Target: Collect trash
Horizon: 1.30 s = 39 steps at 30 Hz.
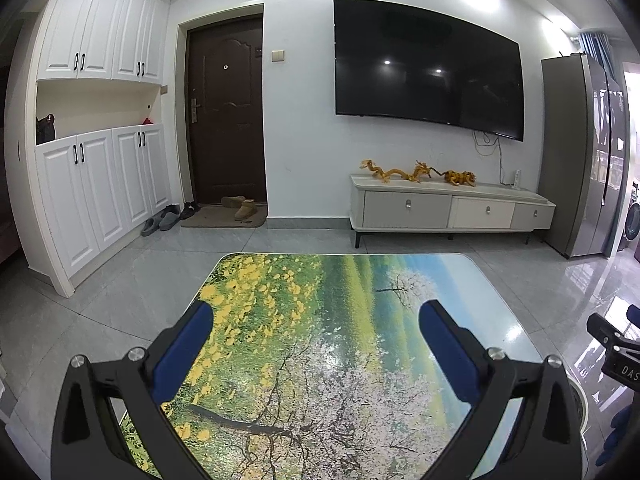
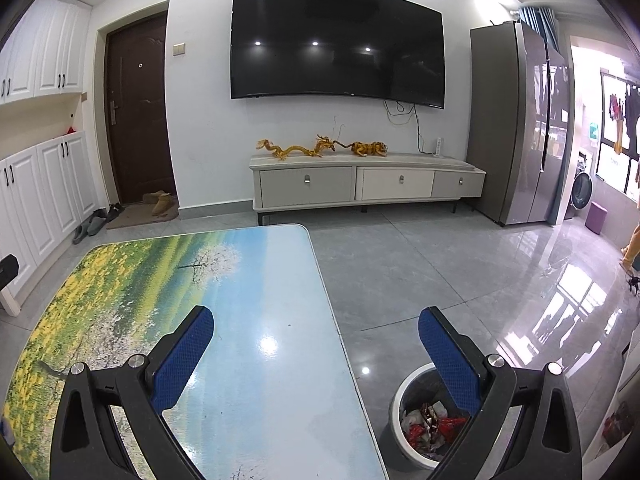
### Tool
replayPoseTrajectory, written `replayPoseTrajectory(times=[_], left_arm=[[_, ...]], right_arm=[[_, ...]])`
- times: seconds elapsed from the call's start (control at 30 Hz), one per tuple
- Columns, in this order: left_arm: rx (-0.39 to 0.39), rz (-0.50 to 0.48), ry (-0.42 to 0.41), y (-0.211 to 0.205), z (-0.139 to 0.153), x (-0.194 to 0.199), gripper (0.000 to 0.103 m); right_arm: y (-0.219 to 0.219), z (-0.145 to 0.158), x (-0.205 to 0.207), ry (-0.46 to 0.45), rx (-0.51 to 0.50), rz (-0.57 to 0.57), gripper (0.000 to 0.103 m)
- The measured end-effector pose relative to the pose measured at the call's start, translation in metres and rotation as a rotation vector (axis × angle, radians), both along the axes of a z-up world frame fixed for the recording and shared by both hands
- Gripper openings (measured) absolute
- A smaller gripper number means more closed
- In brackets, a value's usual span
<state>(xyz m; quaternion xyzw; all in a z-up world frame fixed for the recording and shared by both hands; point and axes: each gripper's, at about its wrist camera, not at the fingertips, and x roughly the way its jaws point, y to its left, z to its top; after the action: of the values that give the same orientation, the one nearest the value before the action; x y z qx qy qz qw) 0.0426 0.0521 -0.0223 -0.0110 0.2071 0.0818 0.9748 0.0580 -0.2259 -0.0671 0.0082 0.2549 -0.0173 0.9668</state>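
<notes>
Beside the worktop (image 2: 256,360), the trash (image 2: 430,424) already lies in the bin (image 2: 396,400); both tongs (left (image 1: 316,320), right (image 2: 316,322)) gape empty. Scan the floor for stragglers before finishing.

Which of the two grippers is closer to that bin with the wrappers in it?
Right. The right gripper hangs beside the table edge, with the bin just below it. The left gripper is over the table.

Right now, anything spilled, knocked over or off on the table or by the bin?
Nothing stands out. The table shows no litter, the bin beside it stands upright with wrappers inside, and both the left gripper and right gripper are open and hold nothing.
</notes>
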Motion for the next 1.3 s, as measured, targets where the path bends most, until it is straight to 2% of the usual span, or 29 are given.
replayPoseTrajectory(times=[0.47, 0.77, 1.3], left_arm=[[0.051, -0.049, 0.029, -0.020, -0.005, 0.007, 0.103], [0.051, -0.089, 0.059, -0.032, -0.007, 0.007, 0.103], [0.033, -0.103, 0.063, -0.034, -0.006, 0.006, 0.103]], right_arm=[[-0.014, -0.006, 0.005, -0.012, -0.017, -0.076, 0.103], [-0.024, -0.003, 0.001, -0.027, -0.014, -0.095, 0.103], [-0.024, -0.005, 0.000, -0.031, -0.006, -0.097, 0.103]])
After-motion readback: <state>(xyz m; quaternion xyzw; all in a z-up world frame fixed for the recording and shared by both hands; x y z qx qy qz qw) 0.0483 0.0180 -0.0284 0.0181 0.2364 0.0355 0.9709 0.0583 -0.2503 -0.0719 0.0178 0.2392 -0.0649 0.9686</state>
